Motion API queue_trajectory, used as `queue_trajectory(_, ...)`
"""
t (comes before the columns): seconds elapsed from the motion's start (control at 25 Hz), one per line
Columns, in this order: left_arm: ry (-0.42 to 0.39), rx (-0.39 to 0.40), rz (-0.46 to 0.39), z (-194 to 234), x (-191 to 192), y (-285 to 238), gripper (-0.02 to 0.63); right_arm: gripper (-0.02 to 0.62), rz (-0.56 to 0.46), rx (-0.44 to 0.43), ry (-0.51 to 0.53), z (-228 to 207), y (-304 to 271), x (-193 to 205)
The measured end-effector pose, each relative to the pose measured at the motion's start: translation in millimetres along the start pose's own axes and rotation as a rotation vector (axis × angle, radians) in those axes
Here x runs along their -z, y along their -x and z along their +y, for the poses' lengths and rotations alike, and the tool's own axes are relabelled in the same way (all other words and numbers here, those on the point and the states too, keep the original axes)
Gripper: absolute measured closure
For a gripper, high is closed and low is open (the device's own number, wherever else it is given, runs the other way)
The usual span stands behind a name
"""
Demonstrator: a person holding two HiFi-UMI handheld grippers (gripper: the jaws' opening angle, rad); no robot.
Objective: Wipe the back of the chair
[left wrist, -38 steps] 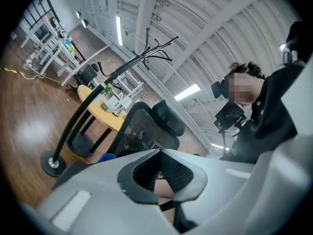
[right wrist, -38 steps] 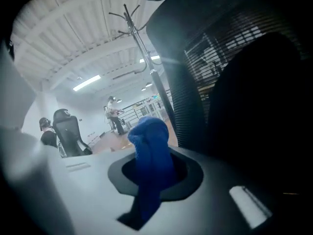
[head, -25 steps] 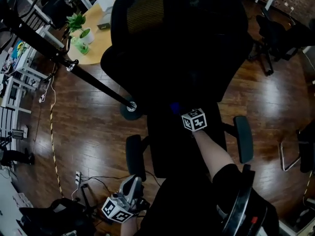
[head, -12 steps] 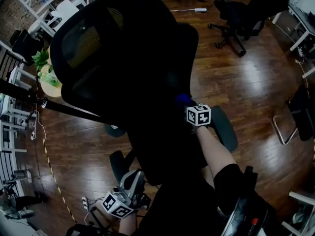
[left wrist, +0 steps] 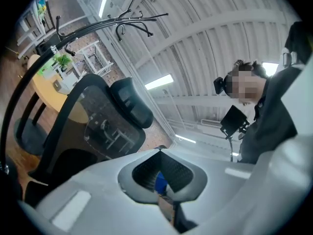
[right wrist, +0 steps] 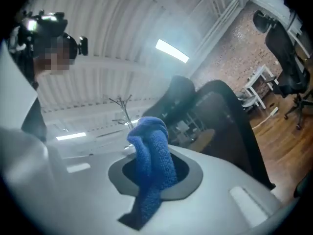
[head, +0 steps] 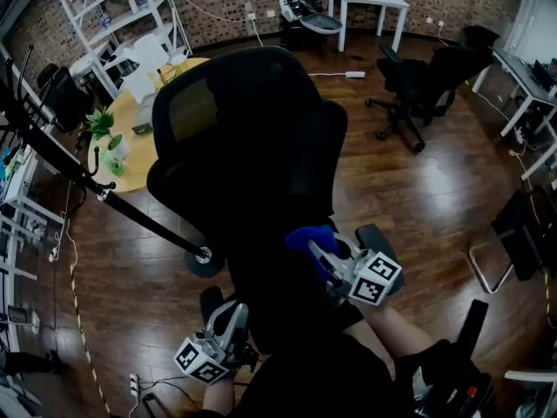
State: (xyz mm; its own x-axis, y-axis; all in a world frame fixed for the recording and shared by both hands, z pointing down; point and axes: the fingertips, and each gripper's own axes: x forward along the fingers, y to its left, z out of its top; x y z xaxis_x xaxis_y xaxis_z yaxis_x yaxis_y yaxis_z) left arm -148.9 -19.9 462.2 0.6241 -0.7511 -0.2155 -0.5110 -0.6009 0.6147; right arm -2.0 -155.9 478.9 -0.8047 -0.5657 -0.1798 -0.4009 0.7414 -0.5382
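The chair's back (head: 252,138) stands just ahead of the right gripper (head: 318,252), black mesh up top and a dark panel lower down. Nothing on it shows which parts have been wiped, so I cannot tell how much is done. I judge the wiping is between strokes or not yet started.

In the right gripper view the chair rises off to the right of the jaws, and the blue cloth (right wrist: 151,160) stands clear against the ceiling rather than pressed to the mesh. What is left, at the least, is to bring the cloth onto the back and draw it across.

The right gripper is clamped on the cloth. Its jaws pinch the middle, a bunched fold pokes out beyond them and a tail hangs back toward the camera.

The left gripper (head: 233,313) hangs low, behind and below the chair, touching nothing I can see. Its jaws are drawn together with only a slit between them. A blue sliver shows through the slit, and I cannot tell what it is.
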Motion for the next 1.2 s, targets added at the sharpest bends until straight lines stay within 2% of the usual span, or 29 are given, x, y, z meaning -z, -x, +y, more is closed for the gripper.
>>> queue_trajectory(0.16,-0.039,0.084,-0.033,-17.9,-13.8,-19.1,0.617,0.56,-0.069,-0.08,0.068,69.6,41.7,-39.3)
queue_trajectory(0.28,-0.048,0.144,-0.055,-30.1,-20.1,-30.4,0.617,0.558,-0.087,-0.069,0.109,82.3,62.4,-47.1)
queue_trajectory(0.4,-0.045,0.172,-0.063,-35.3,-21.3,-35.5,0.617,0.558,-0.092,-0.043,0.103,77.7,69.5,-42.3)
queue_trajectory(0.76,-0.049,0.151,-0.07,-47.2,-11.3,-31.6,0.617,0.558,-0.066,-0.084,0.096,85.0,72.7,-31.1)
queue_trajectory(1.2,-0.068,0.113,-0.102,-50.8,-18.3,-13.5,0.617,0.558,-0.041,-0.118,0.081,95.5,64.0,-25.5)
